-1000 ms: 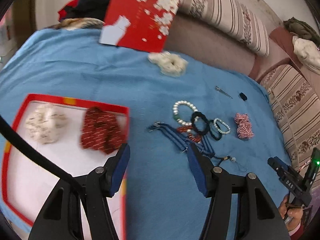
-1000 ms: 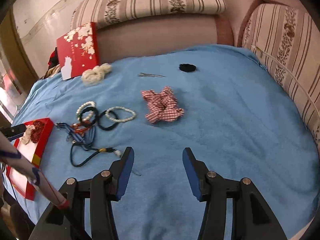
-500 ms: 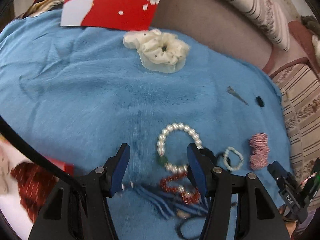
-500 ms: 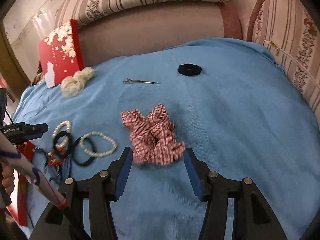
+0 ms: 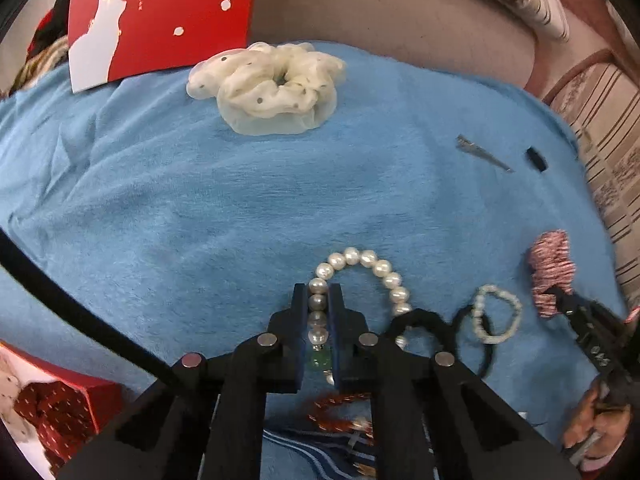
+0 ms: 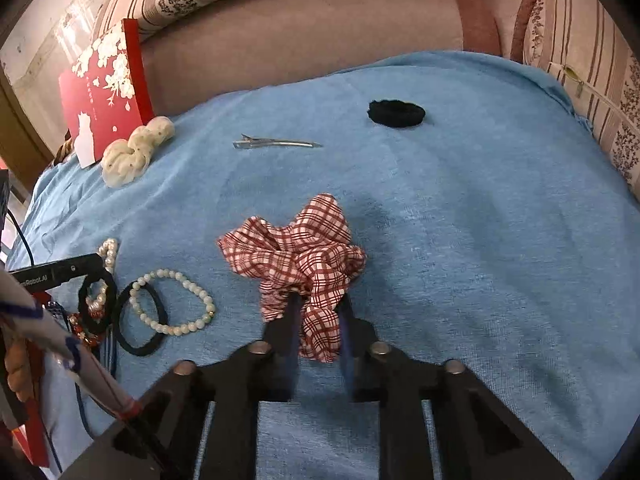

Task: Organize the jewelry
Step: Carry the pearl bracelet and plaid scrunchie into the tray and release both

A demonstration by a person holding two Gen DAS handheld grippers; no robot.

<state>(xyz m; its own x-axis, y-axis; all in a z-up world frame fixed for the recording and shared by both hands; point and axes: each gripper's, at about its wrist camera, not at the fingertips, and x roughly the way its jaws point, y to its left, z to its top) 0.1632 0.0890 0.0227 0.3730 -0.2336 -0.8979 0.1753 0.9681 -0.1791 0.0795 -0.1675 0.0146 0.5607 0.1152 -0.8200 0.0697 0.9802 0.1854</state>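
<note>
My left gripper (image 5: pixel 318 294) is shut on the left side of a large pearl bracelet (image 5: pixel 384 270) with a green bead, lying on the blue cloth. My right gripper (image 6: pixel 318 304) is shut on the near edge of a red plaid scrunchie (image 6: pixel 304 246); it also shows in the left wrist view (image 5: pixel 550 268). A small pearl bracelet (image 6: pixel 176 300) overlaps a black hair tie (image 6: pixel 138 320) left of the scrunchie. A red tray (image 5: pixel 94 398) at the lower left holds a red dotted scrunchie (image 5: pixel 44 408).
A cream dotted scrunchie (image 5: pixel 272 84) lies by a red box lid (image 5: pixel 160 12) at the back. A metal hair clip (image 6: pixel 276 143) and a black hair tie (image 6: pixel 396 113) lie farther back. Red beads (image 5: pixel 340 412) and blue cords (image 5: pixel 316 452) lie under my left gripper. Sofa cushions (image 6: pixel 588 60) surround the cloth.
Both grippers moved forward and down and closed: the left onto the large pearl bracelet, the right onto the plaid scrunchie. The tray slid to the left view's lower left corner.
</note>
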